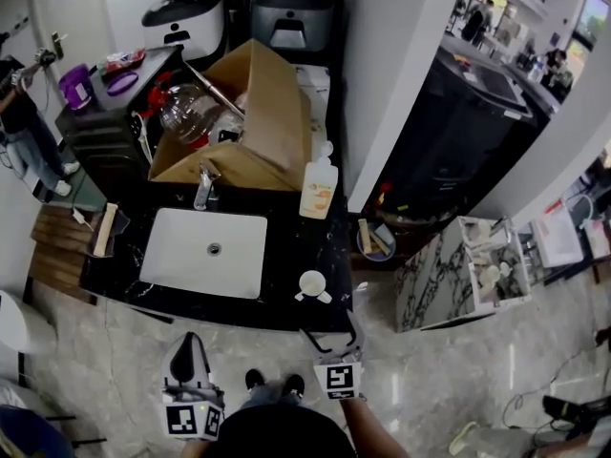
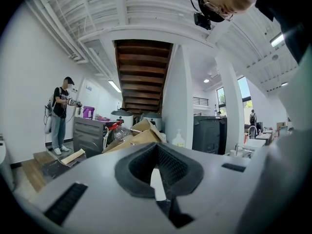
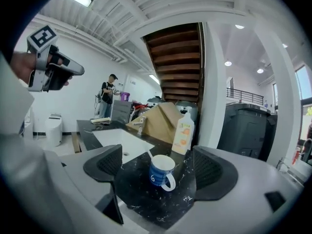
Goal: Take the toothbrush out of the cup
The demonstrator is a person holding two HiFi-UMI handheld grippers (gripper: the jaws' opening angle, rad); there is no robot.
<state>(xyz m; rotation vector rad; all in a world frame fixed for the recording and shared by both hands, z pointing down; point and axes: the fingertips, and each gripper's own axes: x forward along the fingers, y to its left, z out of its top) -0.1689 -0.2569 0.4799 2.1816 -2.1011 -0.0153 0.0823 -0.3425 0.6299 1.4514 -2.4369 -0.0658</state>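
Note:
A blue cup (image 3: 161, 172) with a white inside and a white handle stands on the black counter (image 1: 286, 246), to the right of the sink; from above the cup (image 1: 312, 283) looks white. A thin white toothbrush (image 3: 149, 154) leans out of its left rim. My right gripper (image 3: 158, 168) is open, its jaws a little short of the cup on either side; in the head view the right gripper (image 1: 332, 338) hangs just off the counter's front edge. My left gripper (image 2: 157, 177) is shut on nothing, and in the head view this left gripper (image 1: 189, 346) is held off the counter at front left.
A white sink (image 1: 205, 252) with a faucet (image 1: 203, 187) lies left of the cup. Behind the cup stand a soap bottle (image 1: 319, 188) and a big cardboard box (image 1: 260, 122). A white pillar (image 1: 401, 74) rises at the right. A person (image 2: 60, 113) stands far left.

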